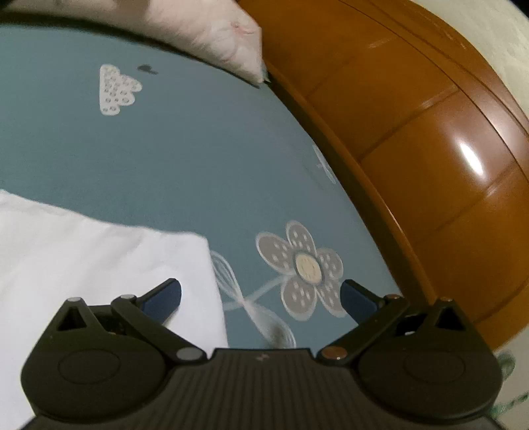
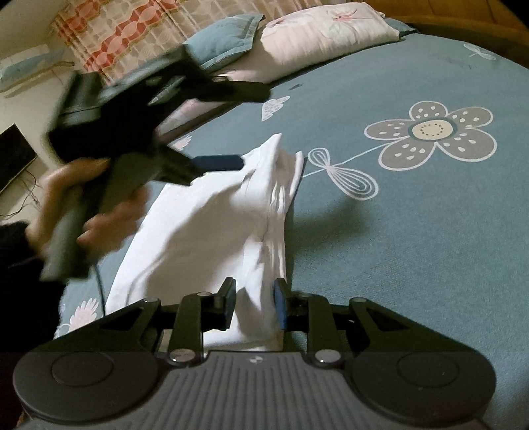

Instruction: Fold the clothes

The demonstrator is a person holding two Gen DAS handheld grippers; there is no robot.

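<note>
**R gripper pinching white garment on bed, L gripper wide and holding nothing**

White garment (image 2: 211,225) lies partly folded on the blue bedsheet (image 2: 413,231), w/ a bunched ridge of cloth running up from the near edge toward a grey flower print (image 2: 429,132). R gripper (image 2: 254,307): jaws narrow, closed on the near end of that ridge, cloth lifted betw. the two pads.

L gripper (image 1: 261,294): jaws spread wide, nothing betw. them. In the L wrist view its one finger sits over the garment's (image 1: 99,264) corner, the other over the sheet (image 1: 165,149) by the flower print (image 1: 299,269); can't tell if either touches. In the R wrist view the L gripper (image 2: 228,125) is blurred, held by the person's left hand (image 2: 82,205), above the far end of the garment, one blue pad just over the cloth.

Other bits: pink floral pillow (image 2: 324,29) and blue pillow (image 2: 224,39) at the far side of the bed, patterned curtain (image 2: 132,29) behind them. Glossy wooden bed frame (image 1: 429,149) runs along the sheet's edge in the L wrist view, w/ a pale pillow corner (image 1: 228,36) against it.
</note>
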